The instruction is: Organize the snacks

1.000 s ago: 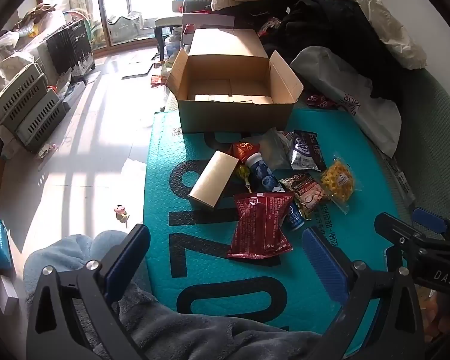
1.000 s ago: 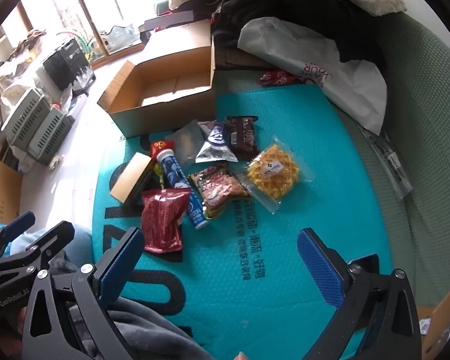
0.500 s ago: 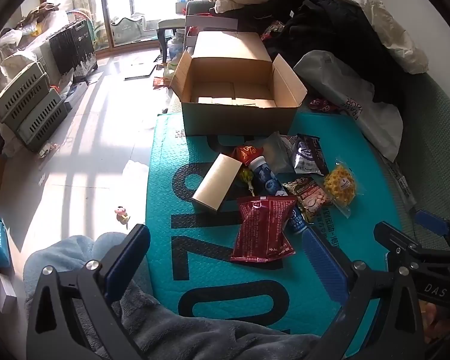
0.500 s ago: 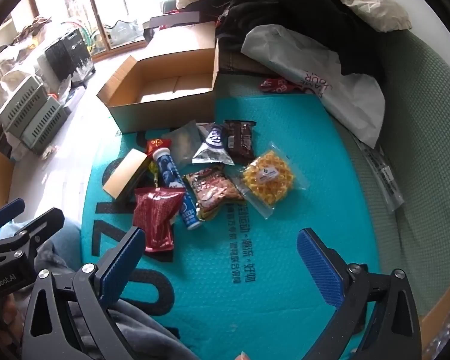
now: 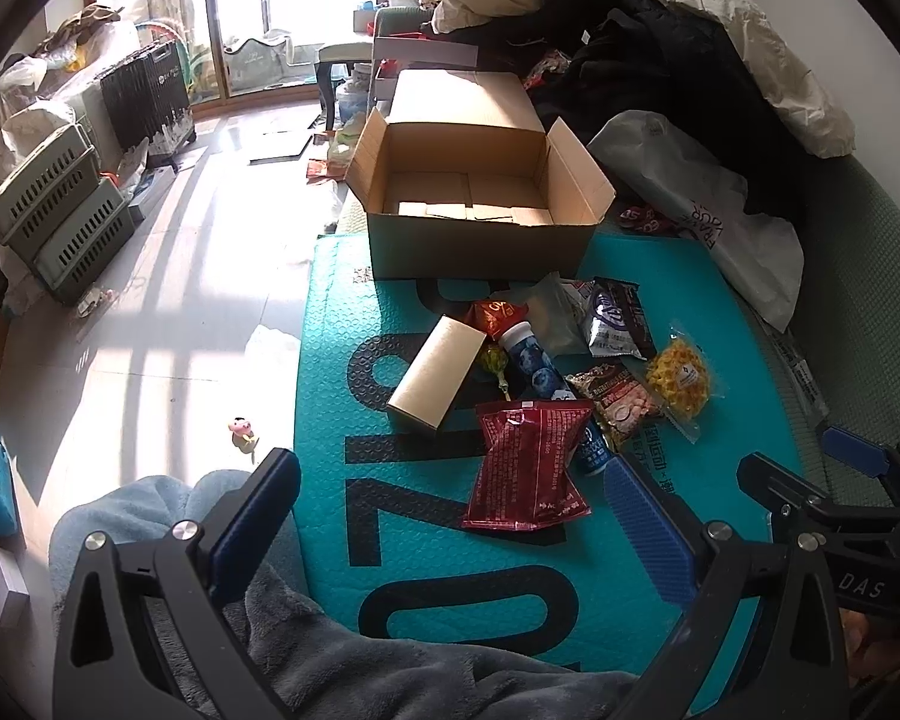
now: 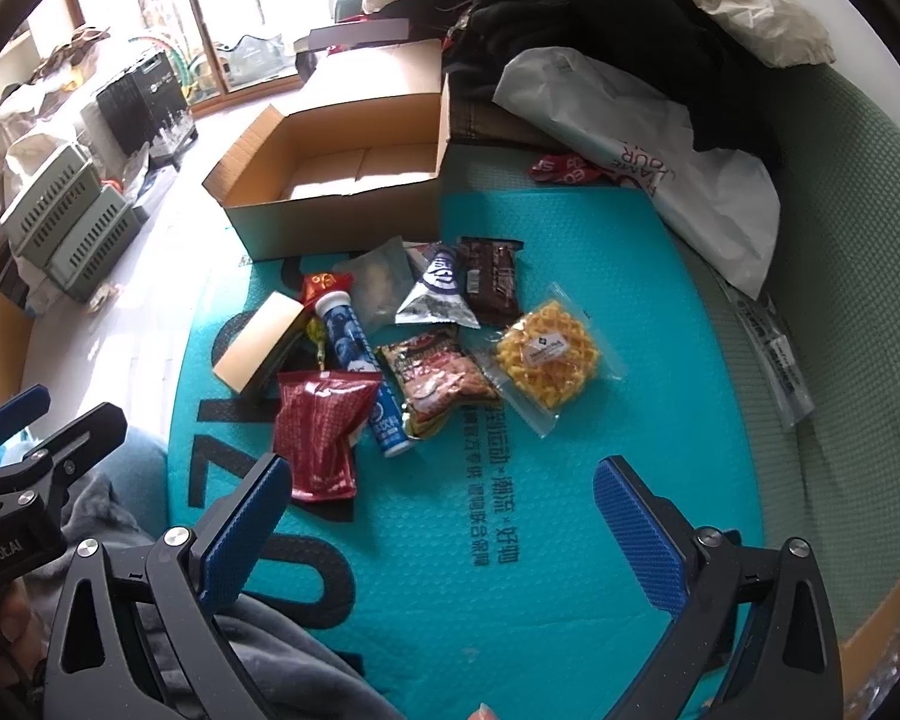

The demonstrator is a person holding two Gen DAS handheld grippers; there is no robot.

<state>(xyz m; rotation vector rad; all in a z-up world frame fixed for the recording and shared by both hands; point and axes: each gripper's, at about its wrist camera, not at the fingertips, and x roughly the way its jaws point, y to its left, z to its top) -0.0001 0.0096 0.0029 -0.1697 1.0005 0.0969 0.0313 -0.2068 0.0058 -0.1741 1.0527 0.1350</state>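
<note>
Several snacks lie in a heap on a teal mat [image 5: 426, 552] [image 6: 510, 540]: a red bag [image 5: 528, 468] [image 6: 321, 426], a blue tube [image 5: 546, 378] [image 6: 360, 360], a tan box [image 5: 438, 378] [image 6: 258, 342], a yellow waffle pack [image 5: 681, 375] [image 6: 549, 354], a brown nut bag [image 6: 441, 378] and dark wrappers [image 6: 489, 282]. An open, empty cardboard box [image 5: 480, 192] [image 6: 336, 180] stands behind them. My left gripper [image 5: 450, 516] is open and empty, near the red bag. My right gripper [image 6: 438, 522] is open and empty, in front of the heap.
Clothes and a white plastic bag [image 5: 720, 210] pile on the green sofa at the right. Grey crates [image 5: 60, 210] stand on the tiled floor at the left. A grey blanket [image 5: 330, 660] lies under the grippers. A small toy [image 5: 243, 429] lies on the floor.
Both grippers have drifted slightly forward and up, so the box and snacks sit a little lower in view. Both stay open and nothing was touched.
</note>
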